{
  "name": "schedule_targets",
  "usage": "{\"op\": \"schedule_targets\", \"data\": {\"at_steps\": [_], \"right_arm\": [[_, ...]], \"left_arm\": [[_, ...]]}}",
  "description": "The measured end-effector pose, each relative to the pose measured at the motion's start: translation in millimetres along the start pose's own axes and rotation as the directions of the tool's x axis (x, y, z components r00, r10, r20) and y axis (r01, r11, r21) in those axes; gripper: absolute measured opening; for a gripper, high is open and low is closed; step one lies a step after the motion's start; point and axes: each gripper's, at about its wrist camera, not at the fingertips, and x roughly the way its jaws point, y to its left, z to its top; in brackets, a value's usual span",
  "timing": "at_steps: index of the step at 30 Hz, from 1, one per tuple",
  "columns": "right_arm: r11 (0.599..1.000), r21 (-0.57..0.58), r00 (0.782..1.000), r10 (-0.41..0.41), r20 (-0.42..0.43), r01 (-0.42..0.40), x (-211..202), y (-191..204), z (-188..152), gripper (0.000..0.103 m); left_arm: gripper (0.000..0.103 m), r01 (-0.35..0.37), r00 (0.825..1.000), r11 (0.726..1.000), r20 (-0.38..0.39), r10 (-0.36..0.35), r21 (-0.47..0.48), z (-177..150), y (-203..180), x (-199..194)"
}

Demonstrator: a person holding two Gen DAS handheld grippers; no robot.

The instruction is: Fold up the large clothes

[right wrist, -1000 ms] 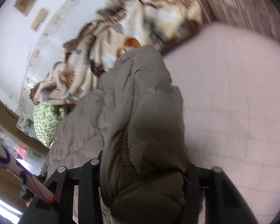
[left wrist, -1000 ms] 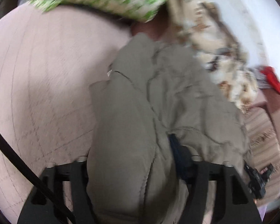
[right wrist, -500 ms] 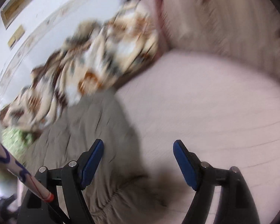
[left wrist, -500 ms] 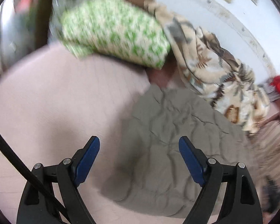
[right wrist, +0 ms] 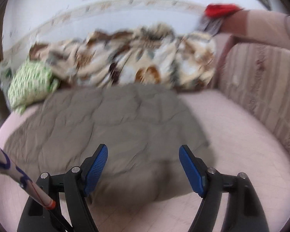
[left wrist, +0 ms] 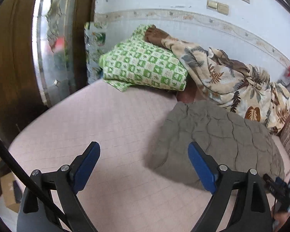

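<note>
A grey-brown quilted jacket lies folded in a thick bundle on the pink bed sheet; it also shows in the right wrist view. My left gripper is open and empty, above the sheet at the jacket's left edge. My right gripper is open and empty, just above the jacket's near edge. Neither touches the jacket.
A green-and-white checked pillow and a leaf-print blanket lie along the wall behind the jacket. A wooden wardrobe with a mirror stands at the left. A striped headboard cushion borders the bed on the right.
Both grippers were shut on the jacket a second ago. They opened, dropped it folded on the bed, and pulled back and up.
</note>
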Motion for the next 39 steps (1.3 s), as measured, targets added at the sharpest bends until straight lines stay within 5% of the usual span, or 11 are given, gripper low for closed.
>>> {"op": "schedule_targets", "data": {"at_steps": [2, 6, 9, 15, 19, 23, 27, 39], "right_arm": [[0.999, -0.010, 0.997, -0.047, -0.062, 0.047, 15.7, -0.5, -6.6, 0.080], [0.998, 0.060, 1.000, -0.010, 0.009, 0.010, -21.1, -8.4, -4.9, 0.081], [0.994, 0.110, 0.999, 0.021, 0.026, -0.024, -52.9, -12.6, -18.5, 0.081], [0.988, 0.146, 0.998, 0.054, -0.013, -0.052, -104.4, -11.4, -70.4, 0.082], [0.994, 0.113, 1.000, -0.001, -0.027, 0.004, -134.8, -6.3, -114.6, 0.082], [0.992, 0.111, 0.997, -0.045, -0.061, 0.052, -154.1, -6.8, -149.4, 0.083], [0.992, 0.092, 0.994, -0.085, -0.072, 0.092, -170.3, -8.0, -173.6, 0.083], [0.974, 0.063, 0.975, -0.215, -0.057, 0.218, -206.6, -14.9, -196.9, 0.085]], "left_arm": [[0.092, -0.012, 1.000, 1.000, 0.016, 0.012, 0.029, -6.0, 1.8, -18.9], [0.092, 0.001, 0.999, 0.999, 0.035, -0.003, 0.046, -18.2, 4.4, -49.9], [0.093, 0.097, 0.995, 0.995, -0.036, -0.095, 0.032, -31.2, 5.8, -59.5], [0.093, 0.142, 0.980, 0.984, -0.155, -0.125, 0.107, -71.7, -10.9, -73.6], [0.093, 0.209, 0.952, 0.974, -0.247, -0.182, 0.086, -109.3, -19.8, -81.9], [0.093, 0.275, 0.904, 0.957, -0.362, -0.226, 0.090, -158.0, -33.7, -93.8], [0.093, 0.296, 0.893, 0.942, -0.396, -0.216, 0.154, -184.9, -50.3, -112.2], [0.093, 0.275, 0.930, 0.935, -0.310, -0.199, 0.223, -178.3, -56.0, -142.8]]}}
